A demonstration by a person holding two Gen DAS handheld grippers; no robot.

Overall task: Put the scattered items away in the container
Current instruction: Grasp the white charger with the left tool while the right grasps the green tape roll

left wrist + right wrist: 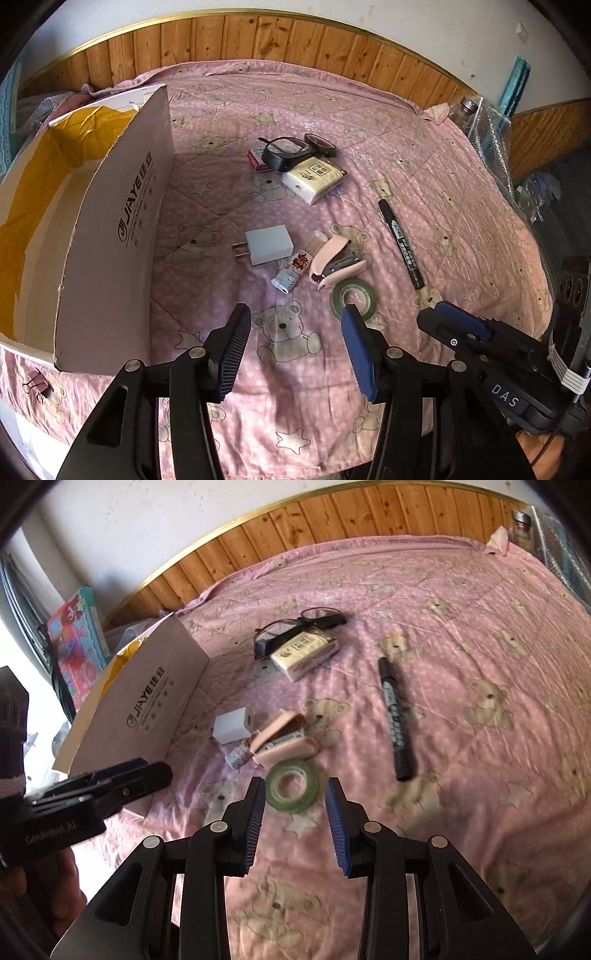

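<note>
1. While every scattered item is still lying out on the bed's pink quilt, the right tool is hovering just short of the green tape roll, its jaws apart and holding nothing.
2. The left tool is also standing spread and empty, between the cardboard box on its left and the cluster of items ahead.
3. The tape is lying flat, touching the pink stapler, with the white charger and a small printed tube just beyond. The black marker is lying apart to the right; the glasses are resting over the tissue pack farther back.
4. The step in hand appears to be picking up the tape, and doing it well is likely meaning the following:
   - lowering the right tool so one finger is dropping into the roll's hole and the other outside the near rim, since a flat ring offers little height for an outside pinch;
   - approaching from the near side, keeping clear of the stapler so it is not being nudged;
   - closing firmly before lifting, because the soft quilt may be giving way underneath.
5. The box is standing open at the bed's left side, so the carry is crossing over the left tool's space.
</note>
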